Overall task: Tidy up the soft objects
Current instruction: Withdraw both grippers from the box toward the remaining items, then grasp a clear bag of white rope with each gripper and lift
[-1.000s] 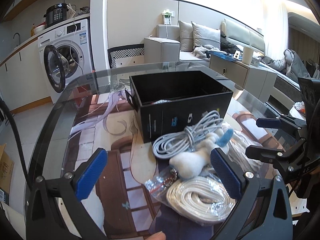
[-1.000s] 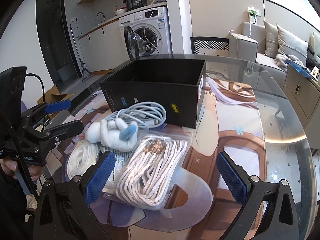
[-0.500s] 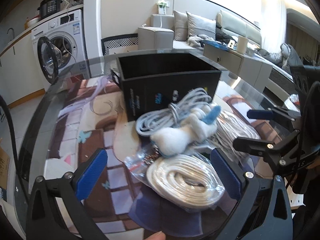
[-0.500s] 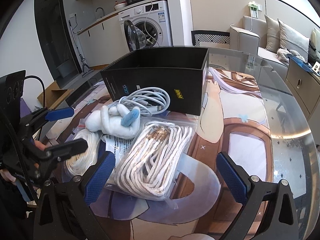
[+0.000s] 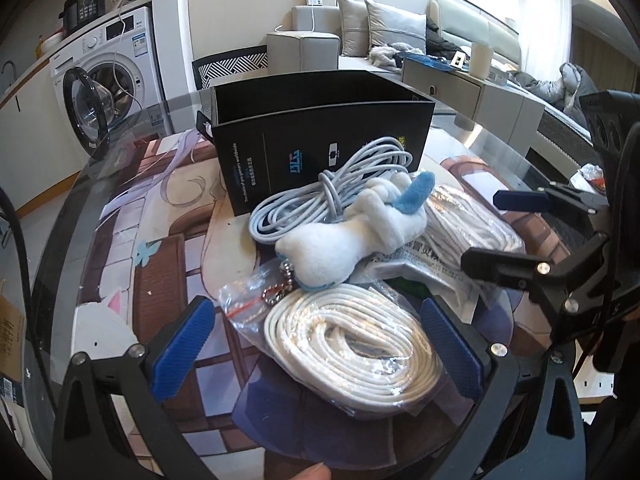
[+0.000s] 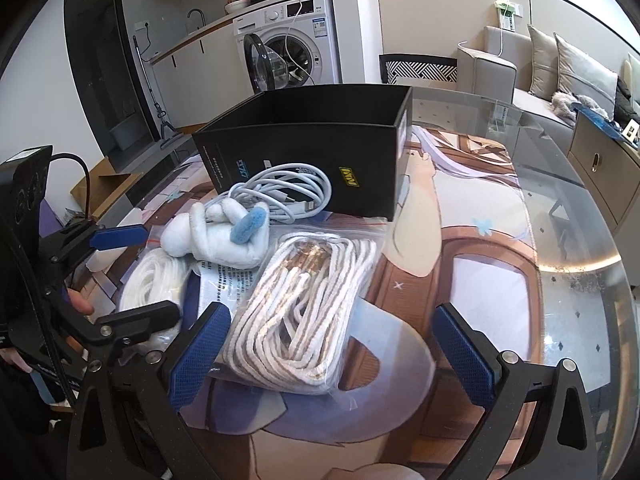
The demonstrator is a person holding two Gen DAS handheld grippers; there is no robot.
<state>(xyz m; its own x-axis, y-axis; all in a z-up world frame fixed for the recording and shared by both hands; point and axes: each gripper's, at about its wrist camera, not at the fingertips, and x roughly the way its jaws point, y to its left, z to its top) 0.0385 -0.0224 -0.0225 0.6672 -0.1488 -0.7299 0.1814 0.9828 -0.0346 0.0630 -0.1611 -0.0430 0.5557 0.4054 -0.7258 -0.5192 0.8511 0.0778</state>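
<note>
Here, in the left wrist view, the left gripper (image 5: 316,342) hangs low over the glass bench (image 5: 120,128) with its jaws spread wide, grasping nothing. Between its blue pads lies a bagged coil of white cord (image 5: 352,344). Just beyond that, a white plush toy (image 5: 352,236) with a blue tip rests partly on a loose grey cable (image 5: 320,196), which lies against the front wall of an open black box (image 5: 320,136). A second bag of braided rope (image 5: 468,220) sits to the right of the plush, with a printed paper sheet (image 5: 424,260) tucked under the pile. The right gripper (image 5: 500,228) shows at the right edge.

In the right wrist view, the right gripper (image 6: 332,348) is likewise released, jaws wide apart above the braided rope (image 6: 308,308), not touching it. The plush toy (image 6: 224,236) lies left of that bag, the grey cable (image 6: 288,196) behind it against the black box (image 6: 312,148). The left gripper (image 6: 124,276) stands open at the left over the white cord (image 6: 152,284).
</note>
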